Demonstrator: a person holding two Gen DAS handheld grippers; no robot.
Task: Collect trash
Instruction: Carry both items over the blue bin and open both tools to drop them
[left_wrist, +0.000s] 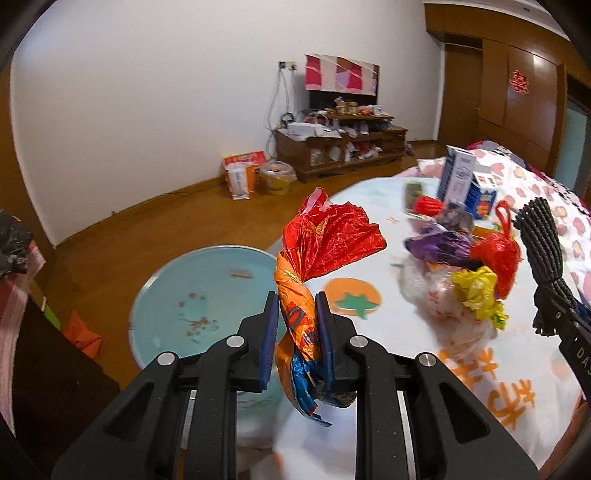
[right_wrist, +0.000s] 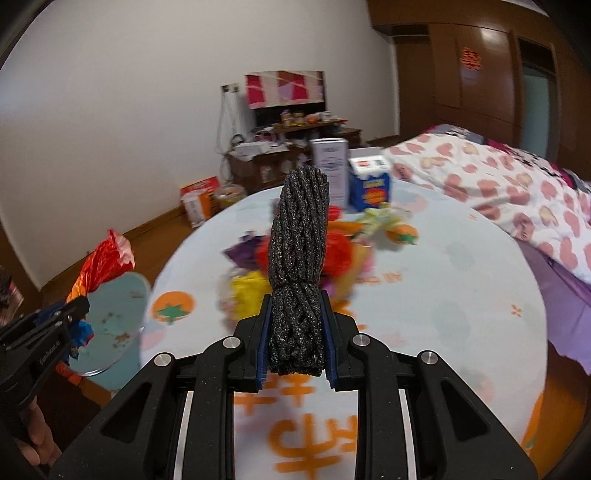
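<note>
My left gripper (left_wrist: 297, 306) is shut on a crumpled red and orange foil wrapper (left_wrist: 325, 243), which fans out above the blue pads (left_wrist: 271, 339). It hangs over the near left edge of the round table (left_wrist: 406, 332), beside a light blue bin (left_wrist: 207, 295) on the floor. My right gripper (right_wrist: 297, 310) is shut on a black foam net sleeve (right_wrist: 301, 266) that stands upright between its fingers. A heap of trash (left_wrist: 461, 280) lies mid-table: purple, red and yellow bags and clear plastic. In the right wrist view the left gripper (right_wrist: 74, 306) and its wrapper (right_wrist: 103, 266) show at the left.
Two cartons (left_wrist: 467, 181) stand at the table's far side. A bed with a heart-print quilt (right_wrist: 498, 192) runs along the right. A cluttered wooden cabinet (left_wrist: 340, 147) stands against the far wall, with boxes and a bucket (left_wrist: 277, 177) on the wooden floor.
</note>
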